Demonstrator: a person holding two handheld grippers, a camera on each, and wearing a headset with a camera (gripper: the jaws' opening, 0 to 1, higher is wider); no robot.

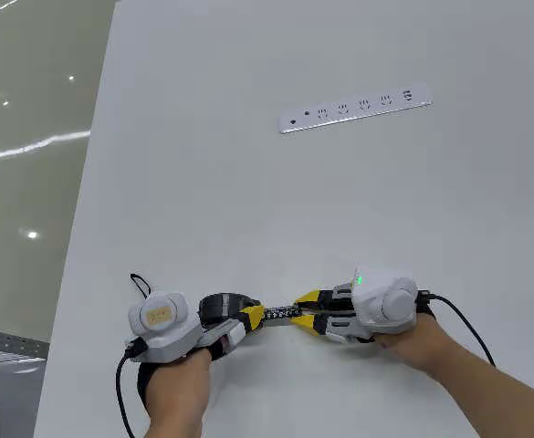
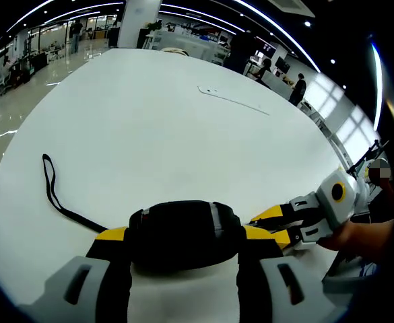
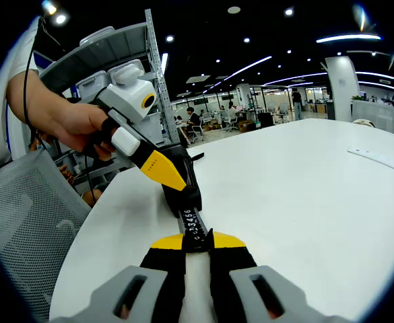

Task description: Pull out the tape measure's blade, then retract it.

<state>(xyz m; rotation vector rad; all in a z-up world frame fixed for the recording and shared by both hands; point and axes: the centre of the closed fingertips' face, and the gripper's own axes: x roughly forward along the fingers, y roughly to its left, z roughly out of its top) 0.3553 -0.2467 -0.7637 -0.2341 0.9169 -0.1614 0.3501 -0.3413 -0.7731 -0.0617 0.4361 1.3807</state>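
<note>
The tape measure [image 1: 223,308] is a black case lying on the white table [image 1: 248,182] near its front edge. My left gripper [image 1: 239,324] is shut on the case [image 2: 183,232], yellow fingertips on both sides. A black wrist strap [image 2: 52,195] trails from the case to the left. A short length of blade [image 1: 283,313] with printed numbers runs from the case to the right. My right gripper [image 1: 305,311] is shut on the blade's end [image 3: 195,232], with the case [image 3: 182,176] close ahead of it.
A white power strip [image 1: 355,108] lies flat toward the table's far right. The table's left edge [image 1: 89,164] drops to a shiny floor. A person's hands hold both grippers, with black cables trailing toward the body. Shelving and a mesh chair stand behind the left hand.
</note>
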